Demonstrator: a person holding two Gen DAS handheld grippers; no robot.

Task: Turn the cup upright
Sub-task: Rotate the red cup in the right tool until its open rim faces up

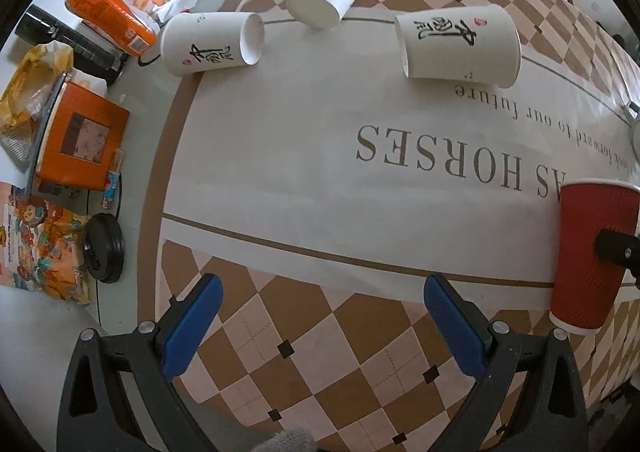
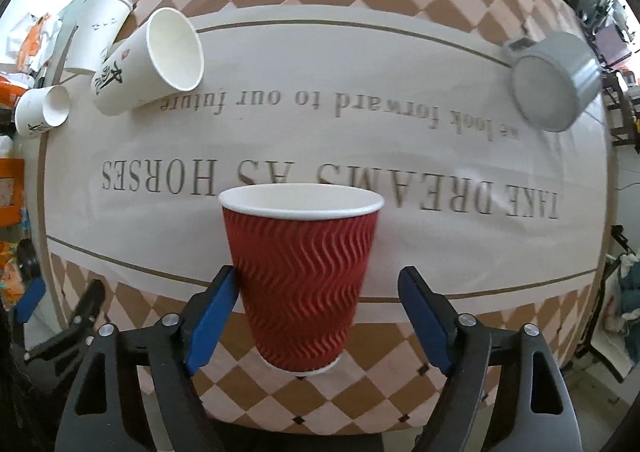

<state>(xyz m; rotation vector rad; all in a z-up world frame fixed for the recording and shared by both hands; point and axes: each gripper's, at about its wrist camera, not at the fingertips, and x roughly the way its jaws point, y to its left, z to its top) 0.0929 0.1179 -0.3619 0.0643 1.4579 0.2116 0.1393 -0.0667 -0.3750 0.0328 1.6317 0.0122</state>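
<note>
The red cup (image 2: 300, 284) stands mouth-up on the checkered tablecloth (image 2: 360, 60), between the spread blue fingers (image 2: 210, 320) of your right gripper (image 2: 320, 322). Its left finger touches or nearly touches the cup wall; the right one stands apart, so nothing is clamped. Pull back crooked and that left finger could drag the light cup over. Your left gripper (image 1: 326, 326) hangs open and empty. Three white cups (image 1: 212, 44) lie tipped at far left; sweeping toward them risks rolling one.
</note>
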